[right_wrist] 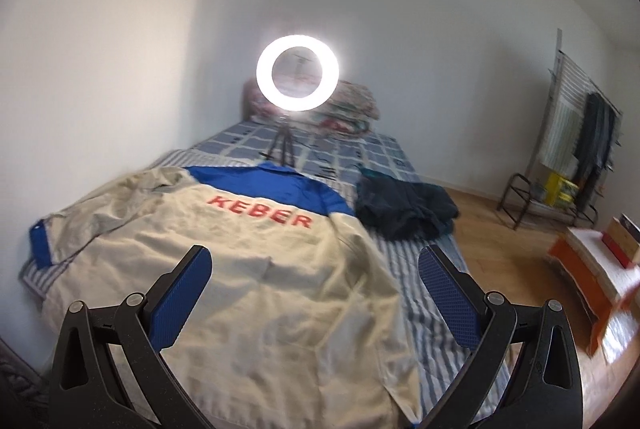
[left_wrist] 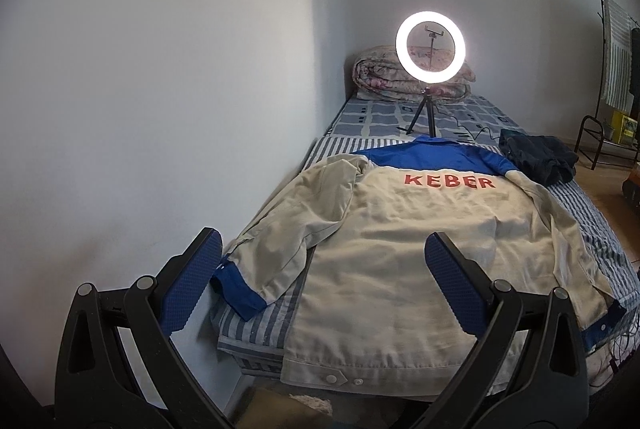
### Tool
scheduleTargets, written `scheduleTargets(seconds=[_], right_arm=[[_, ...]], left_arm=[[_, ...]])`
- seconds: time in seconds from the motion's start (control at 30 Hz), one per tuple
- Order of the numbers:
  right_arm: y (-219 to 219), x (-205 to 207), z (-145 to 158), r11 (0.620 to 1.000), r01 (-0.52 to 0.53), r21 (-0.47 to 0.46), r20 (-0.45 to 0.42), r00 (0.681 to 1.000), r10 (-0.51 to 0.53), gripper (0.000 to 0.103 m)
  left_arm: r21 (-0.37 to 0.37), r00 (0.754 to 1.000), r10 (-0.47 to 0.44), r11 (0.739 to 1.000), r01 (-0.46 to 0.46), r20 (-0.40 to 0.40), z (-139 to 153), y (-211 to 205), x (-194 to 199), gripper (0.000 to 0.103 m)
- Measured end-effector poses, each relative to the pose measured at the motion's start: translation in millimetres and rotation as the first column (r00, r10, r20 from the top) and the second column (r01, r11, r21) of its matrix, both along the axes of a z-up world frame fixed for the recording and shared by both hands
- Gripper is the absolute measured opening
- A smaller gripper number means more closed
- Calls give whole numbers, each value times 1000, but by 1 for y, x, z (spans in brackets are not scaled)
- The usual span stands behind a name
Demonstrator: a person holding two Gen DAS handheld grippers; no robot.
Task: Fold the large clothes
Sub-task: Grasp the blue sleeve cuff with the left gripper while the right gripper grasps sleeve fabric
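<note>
Across the bed [left_wrist: 276, 329] lies a beige work jacket [left_wrist: 400, 269], back side up, with red letters reading KEBER under its blue yoke. Beyond the jacket's collar a lit ring light [left_wrist: 430, 45] stands on a small tripod; to the jacket's right sits a dark bundle of cloth [left_wrist: 540, 157]. Above the jacket's hem, the left gripper [left_wrist: 324, 261] and right gripper [right_wrist: 314, 273] both hang spread wide, grasping nothing
</note>
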State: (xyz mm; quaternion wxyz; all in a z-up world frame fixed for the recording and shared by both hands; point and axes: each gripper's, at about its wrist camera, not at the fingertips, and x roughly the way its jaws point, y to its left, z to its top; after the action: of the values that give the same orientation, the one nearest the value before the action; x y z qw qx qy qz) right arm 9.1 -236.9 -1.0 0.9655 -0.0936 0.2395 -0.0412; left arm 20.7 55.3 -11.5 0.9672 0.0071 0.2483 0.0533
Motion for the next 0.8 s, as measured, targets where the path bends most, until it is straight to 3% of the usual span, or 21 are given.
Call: scheduleTargets(seconds=[0.2, 0.33, 0.4, 0.63, 0.8], right_arm=[[39, 35, -9, 983, -175, 47, -43, 983, 177, 103], [61, 78, -24, 945, -276, 174, -132, 945, 301, 102], [72, 96, -33, 923, -303, 238, -169, 923, 347, 94], [142, 155, -84, 804, -362, 472, -310, 786, 535, 67], [192, 181, -119, 737, -360, 572, -384, 677, 628, 60]], left_arm=[[-19, 1000, 19, 1000, -19, -13, -17, 31, 4, 102], [-25, 999, 32, 999, -33, -27, -31, 48, 1, 96], [-26, 998, 36, 999, -37, -42, -38, 53, 1, 90], [-69, 994, -13, 998, 5, -111, -63, 66, 3, 66], [-92, 989, -43, 995, 30, -140, -74, 71, 7, 62]])
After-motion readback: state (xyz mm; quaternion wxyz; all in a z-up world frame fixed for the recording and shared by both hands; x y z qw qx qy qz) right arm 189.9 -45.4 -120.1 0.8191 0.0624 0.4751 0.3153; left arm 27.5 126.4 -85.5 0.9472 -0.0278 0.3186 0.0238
